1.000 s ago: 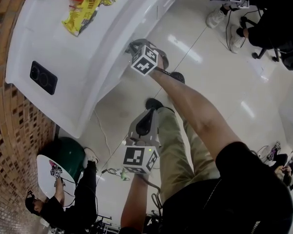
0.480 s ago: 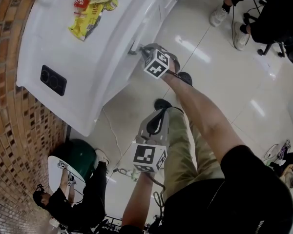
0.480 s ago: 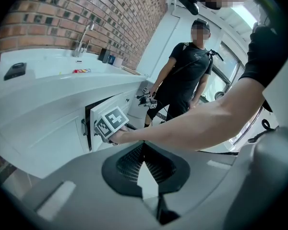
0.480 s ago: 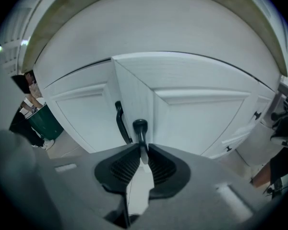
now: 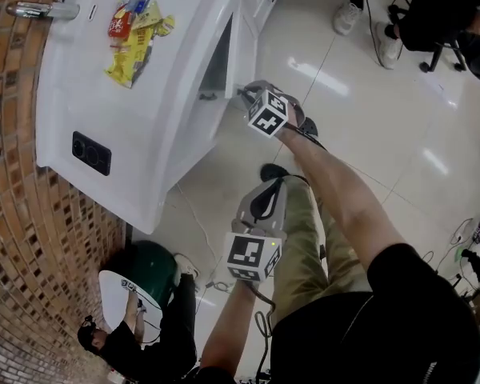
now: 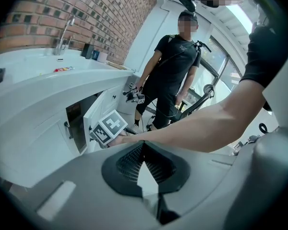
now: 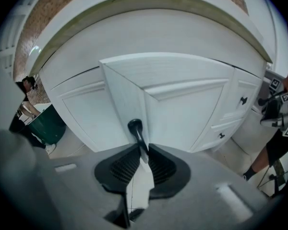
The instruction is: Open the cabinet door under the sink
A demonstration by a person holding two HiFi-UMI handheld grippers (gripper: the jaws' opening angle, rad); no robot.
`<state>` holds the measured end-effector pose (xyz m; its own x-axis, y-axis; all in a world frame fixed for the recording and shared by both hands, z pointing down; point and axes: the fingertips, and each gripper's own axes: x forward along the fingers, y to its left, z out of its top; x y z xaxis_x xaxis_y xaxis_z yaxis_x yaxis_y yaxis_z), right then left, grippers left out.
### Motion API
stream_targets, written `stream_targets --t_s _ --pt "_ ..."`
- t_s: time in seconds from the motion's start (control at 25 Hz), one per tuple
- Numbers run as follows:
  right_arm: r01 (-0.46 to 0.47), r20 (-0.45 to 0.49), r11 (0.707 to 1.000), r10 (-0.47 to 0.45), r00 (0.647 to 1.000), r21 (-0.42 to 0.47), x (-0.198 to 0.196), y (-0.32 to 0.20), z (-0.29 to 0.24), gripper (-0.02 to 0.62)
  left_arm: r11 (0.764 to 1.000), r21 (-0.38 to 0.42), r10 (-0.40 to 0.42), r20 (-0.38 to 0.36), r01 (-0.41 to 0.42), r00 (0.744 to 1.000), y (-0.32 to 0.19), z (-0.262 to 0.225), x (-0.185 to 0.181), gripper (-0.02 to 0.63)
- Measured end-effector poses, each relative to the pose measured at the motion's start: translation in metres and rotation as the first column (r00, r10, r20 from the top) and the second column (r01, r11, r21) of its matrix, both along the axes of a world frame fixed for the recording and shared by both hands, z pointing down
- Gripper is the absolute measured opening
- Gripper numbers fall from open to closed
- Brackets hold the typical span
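Left gripper [image 5: 262, 194] sits closest, low by my khaki leg [image 5: 292, 246]. My left forearm [image 5: 228, 326] comes up from the bottom of the head view. Its pads are pressed together at the tips with nothing between them, and it points toward the cabinet.

Right forearm [image 5: 336, 190] is bare and stretched out straight from my shoulder toward the cabinet, with the wrist angled down. Right gripper [image 5: 244, 93] is at the door's free edge. In the right gripper view the gripper [image 7: 143, 150] is pinching the handle [image 7: 136, 128], a short black bar with a rounded end that stands up between the two ribbed pads.

Cabinet door [image 7: 182, 109] is white with a recessed framed panel. It sits under the white countertop [image 5: 128, 70] and is swung partly out, so its thin edge faces my right gripper. Behind it there is a dark opening [image 5: 216, 62]. The left gripper view shows the same door [image 6: 98, 114] ajar, with the marker cube of my right gripper just beside it.

Right of the door are white drawers with small black knobs [image 7: 243, 100].

On the counter are yellow and red snack packets [image 5: 132, 30], a black two-hole fitting [image 5: 90, 153] and a chrome faucet [image 5: 40, 9] at the back by the brick wall [image 5: 16, 174].

On the floor is a green bin [image 5: 148, 266], with a crouching person in black [image 5: 144, 342] next to it. Another person in black [image 6: 170, 75] stands farther off.
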<state>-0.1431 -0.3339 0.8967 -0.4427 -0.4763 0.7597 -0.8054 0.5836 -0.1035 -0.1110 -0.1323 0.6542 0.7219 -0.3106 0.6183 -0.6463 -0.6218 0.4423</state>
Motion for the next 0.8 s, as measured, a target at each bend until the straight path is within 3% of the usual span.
stream_targets --t_s 0.48,0.8 --pt "-0.094 0.006 0.996 0.094 0.996 0.002 0.051 0.023 0.0 0.041 0.996 0.012 0.091 -0.012 -0.091 0.996 -0.002 -0.002 0.029 0.015" --pt "-0.136 -0.021 0.991 0.136 0.991 -0.009 0.093 0.039 0.001 0.038 0.996 -0.012 0.086 -0.013 -0.087 0.996 -0.002 0.009 0.023 0.015"
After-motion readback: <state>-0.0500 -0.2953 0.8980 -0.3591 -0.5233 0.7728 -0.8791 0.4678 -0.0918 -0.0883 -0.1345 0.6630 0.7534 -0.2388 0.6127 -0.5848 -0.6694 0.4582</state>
